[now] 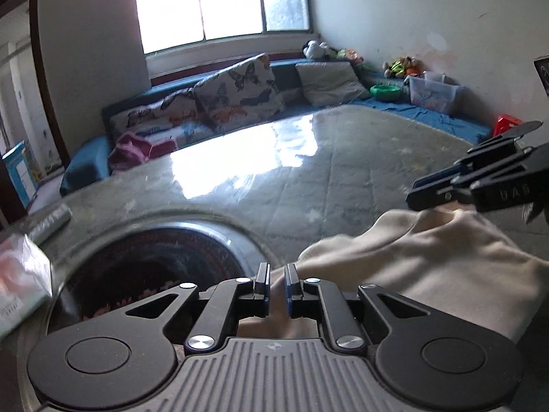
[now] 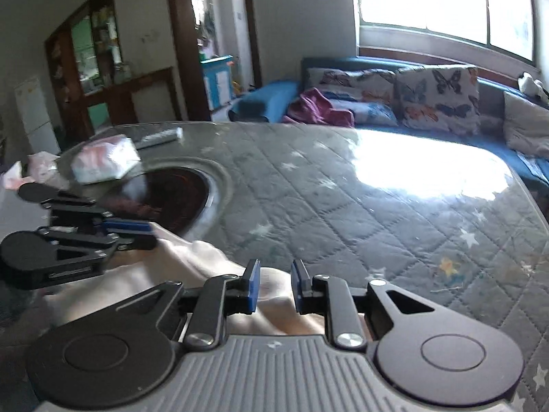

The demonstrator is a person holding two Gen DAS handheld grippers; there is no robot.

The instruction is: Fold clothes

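Cream garment (image 1: 429, 257) lies bunched on near edge of glass-topped surface (image 1: 343, 178), beside round dark inset (image 1: 154, 267). Left tongs (image 1: 277, 285) low over garment's left end, slightly spread, cloth between the 2 pads, no clear pinch. Right tongs (image 2: 274, 286) over right end, slightly spread, cloth in the gap, pads not pressing. Tissue pack (image 2: 106, 164) and remote (image 2: 159, 137) at far left. Sofa (image 2: 377, 103) with butterfly cushions (image 2: 439, 99) beyond, maroon cloth (image 2: 319, 108) on it.
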